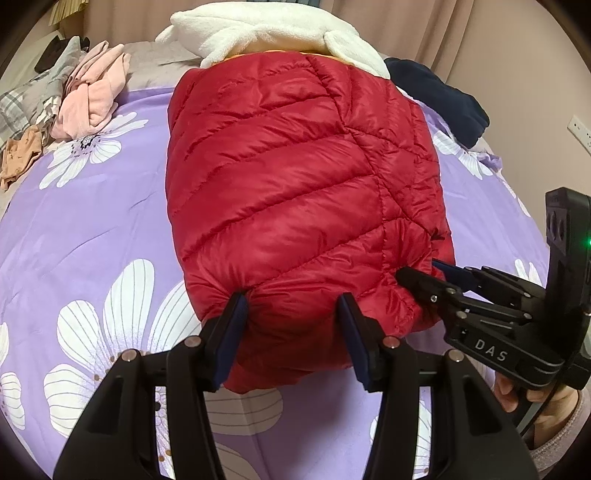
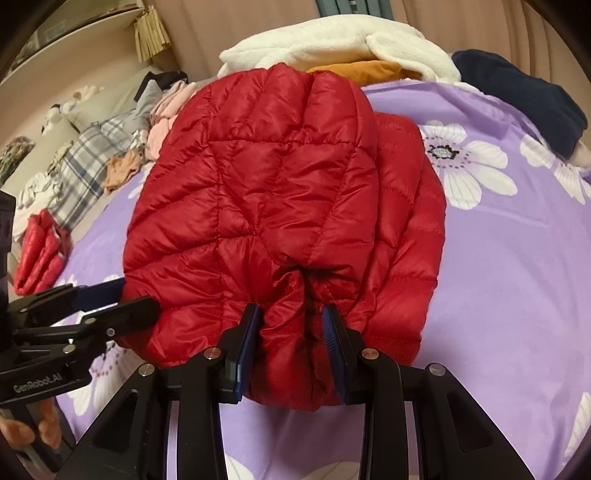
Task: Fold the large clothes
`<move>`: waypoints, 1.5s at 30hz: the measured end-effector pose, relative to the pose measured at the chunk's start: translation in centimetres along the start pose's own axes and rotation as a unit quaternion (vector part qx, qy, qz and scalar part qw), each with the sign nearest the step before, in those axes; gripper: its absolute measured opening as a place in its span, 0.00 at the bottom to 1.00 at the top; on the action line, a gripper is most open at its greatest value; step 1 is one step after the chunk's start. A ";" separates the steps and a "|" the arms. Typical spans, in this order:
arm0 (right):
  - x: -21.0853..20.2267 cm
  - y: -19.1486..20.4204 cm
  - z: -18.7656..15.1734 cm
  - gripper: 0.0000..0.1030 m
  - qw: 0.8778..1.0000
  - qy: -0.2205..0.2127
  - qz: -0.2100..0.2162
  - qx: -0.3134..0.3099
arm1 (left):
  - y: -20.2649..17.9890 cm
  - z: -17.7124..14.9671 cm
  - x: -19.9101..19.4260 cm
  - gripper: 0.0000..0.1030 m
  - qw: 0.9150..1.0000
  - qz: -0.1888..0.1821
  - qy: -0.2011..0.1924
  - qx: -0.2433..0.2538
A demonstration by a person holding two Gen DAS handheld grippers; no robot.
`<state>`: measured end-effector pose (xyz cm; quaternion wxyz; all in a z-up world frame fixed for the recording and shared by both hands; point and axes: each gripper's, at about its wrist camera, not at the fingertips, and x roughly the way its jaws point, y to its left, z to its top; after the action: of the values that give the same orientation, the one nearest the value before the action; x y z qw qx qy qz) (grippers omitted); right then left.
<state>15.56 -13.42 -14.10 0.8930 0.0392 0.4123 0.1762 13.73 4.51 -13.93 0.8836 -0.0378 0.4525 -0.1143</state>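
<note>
Red quilted puffer jacket (image 1: pixel 295 192) lies folded into a thick bundle in the middle of the bed, on the purple bedspread (image 1: pixel 92 229) with big white flowers. I have my left hand-held gripper (image 1: pixel 291 317) clamped on the near hem of the bundle: its blue-padded fingers (image 1: pixel 236 321) press into the fabric from both sides, with a wide fold of jacket bunched between them. My right hand-held gripper (image 2: pixel 293 325) is clamped on the same near edge further right, jaws closer together, pinching a narrower gathered pleat of the red fabric. In the left wrist view the right one comes in from the right side, its tips buried in the jacket's corner, and part of my right hand (image 1: pixel 517 391) and a pale sleeve show under it. In the right wrist view a lower layer of the jacket sticks out to the right under the top fold. Past the far end of the jacket sits a white fleece garment (image 1: pixel 266 29) on top of something orange (image 2: pixel 362 70), with a dark navy garment (image 1: pixel 439 96) just beside it on the right. Left of the jacket, well apart, is a pile of clothes: pink piece (image 1: pixel 92 99), grey plaid piece (image 2: pixel 85 162), small tan piece (image 1: pixel 18 158). A second red quilted item (image 2: pixel 40 254) lies at the bed's left edge.
</note>
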 end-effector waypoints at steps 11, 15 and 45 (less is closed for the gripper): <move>-0.3 0.0 -0.1 0.33 1.000 0.002 0.003 0.004 | 0.4 0.8 -1.4 0.50 1.000 -0.002 -0.015 -0.009; -0.4 0.1 -0.2 0.32 1.000 0.002 0.004 0.004 | 0.9 2.1 -2.2 0.50 0.999 0.004 -0.039 -0.017; -1.9 0.1 -0.4 0.33 1.000 -0.004 0.005 0.009 | 1.9 4.2 -0.1 0.58 0.999 0.024 -0.021 -0.017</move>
<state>14.05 -14.05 -12.98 0.8936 0.0502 0.4098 0.1762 17.42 6.17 -11.72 0.8945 -0.0442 0.4368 -0.0850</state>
